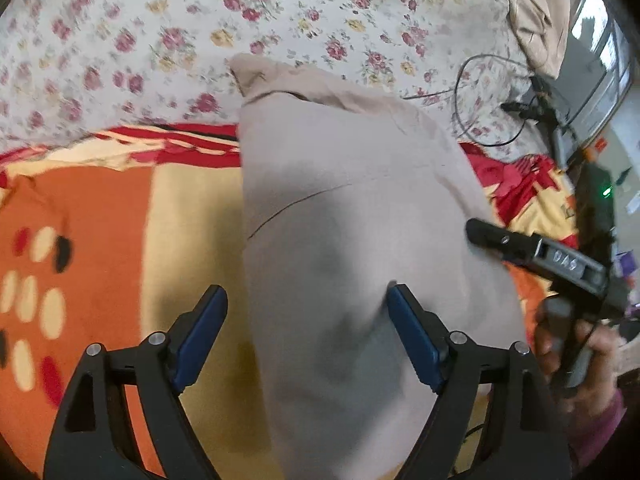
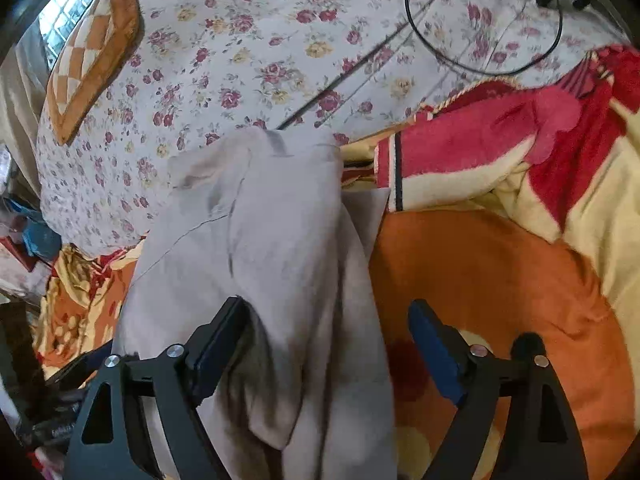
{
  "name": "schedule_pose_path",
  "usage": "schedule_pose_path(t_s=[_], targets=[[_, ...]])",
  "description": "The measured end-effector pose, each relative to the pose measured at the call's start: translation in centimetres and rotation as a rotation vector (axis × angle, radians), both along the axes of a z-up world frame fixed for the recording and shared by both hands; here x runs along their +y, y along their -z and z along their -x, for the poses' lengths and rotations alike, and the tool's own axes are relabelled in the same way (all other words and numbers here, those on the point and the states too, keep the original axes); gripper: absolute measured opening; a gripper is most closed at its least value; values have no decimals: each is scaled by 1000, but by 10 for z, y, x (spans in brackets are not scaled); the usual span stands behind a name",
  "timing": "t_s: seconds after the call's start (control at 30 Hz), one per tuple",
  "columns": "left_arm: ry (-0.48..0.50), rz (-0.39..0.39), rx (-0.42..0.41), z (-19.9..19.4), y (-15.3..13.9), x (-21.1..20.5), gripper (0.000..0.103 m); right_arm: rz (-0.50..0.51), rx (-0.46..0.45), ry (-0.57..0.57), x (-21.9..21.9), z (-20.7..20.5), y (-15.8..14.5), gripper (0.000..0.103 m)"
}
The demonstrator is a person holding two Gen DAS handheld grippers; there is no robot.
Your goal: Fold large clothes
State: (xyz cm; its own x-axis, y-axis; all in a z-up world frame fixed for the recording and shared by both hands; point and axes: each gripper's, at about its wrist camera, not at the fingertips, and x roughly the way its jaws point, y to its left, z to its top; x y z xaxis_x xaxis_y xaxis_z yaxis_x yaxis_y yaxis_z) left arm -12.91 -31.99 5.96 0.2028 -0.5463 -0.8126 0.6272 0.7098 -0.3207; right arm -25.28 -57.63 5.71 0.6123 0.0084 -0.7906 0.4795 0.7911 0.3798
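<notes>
left hand-held gripper [image 1: 306, 300] spread over garment [image 1: 352, 208]

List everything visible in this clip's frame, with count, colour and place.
garment: one, grey-beige, lying lengthwise on the blanket
blanket: one, orange, cream and red, under the garment
bedsheet: one, white with red and yellow flowers, beyond the blanket
cushion: one, orange and white checked, far left on the bedsheet
cable: one, black, looped on the bedsheet
left hand-held gripper: black, blue pads, open over the garment's left edge
right hand-held gripper: black, blue pads, open over the garment's right edge
</notes>
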Motion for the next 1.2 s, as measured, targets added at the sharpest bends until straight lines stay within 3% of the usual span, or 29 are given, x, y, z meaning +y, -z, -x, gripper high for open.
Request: schedule_pose_path(t_s=[0.2, 0.33, 0.4, 0.43, 0.5, 0.57, 0.67, 0.8, 0.9, 0.93, 1.0, 1.03, 1.07, 1.13, 1.2], targets=[[68, 48, 129, -20, 24, -13, 88, -80, -54, -100, -7, -15, 10, 87], [103, 67, 216, -27, 35, -20, 92, -210, -86, -112, -15, -25, 25, 89], [116, 71, 208, -26, 35, -23, 91, -247, -95, -126, -13, -29, 27, 80], [131, 71, 189, -24, 32, -25, 87, -254, -103, -130, -11, -29, 26, 72], [148, 80, 147, -17, 24, -25, 69, -224, -131, -142, -2, -29, 15, 46], [158, 77, 103, -12, 12, -21, 44, -189, -147, -143, 6, -28, 3, 36], [166, 113, 103, -6, -13, 2, 41, -225, -214, -154, 23, -12, -19, 31], [205, 104, 16, 25, -53, 51, 41, -261, -240, -226, 56, 10, -43, 30], [208, 54, -6, 54, -61, 82, 42, -340, -237, -275, 84, 27, -40, 34], [201, 30, -1, 60, -56, 90, 43, -321, -212, -280, 92, 29, -36, 40], [168, -65, 28, 69, -31, 93, 49, -229, -77, -253, 108, 30, -22, 61], [160, -111, 43, 71, -17, 93, 55, -164, 9, -228, 114, 30, -14, 62], [126, -129, 29, 73, -8, 95, 64, -126, 36, -221, 117, 33, -14, 63], [71, -125, -11, 73, -9, 98, 72, -60, 6, -196, 121, 44, -34, 63], [28, -125, -52, 72, -17, 99, 72, 39, -27, -158, 127, 52, -59, 63]])
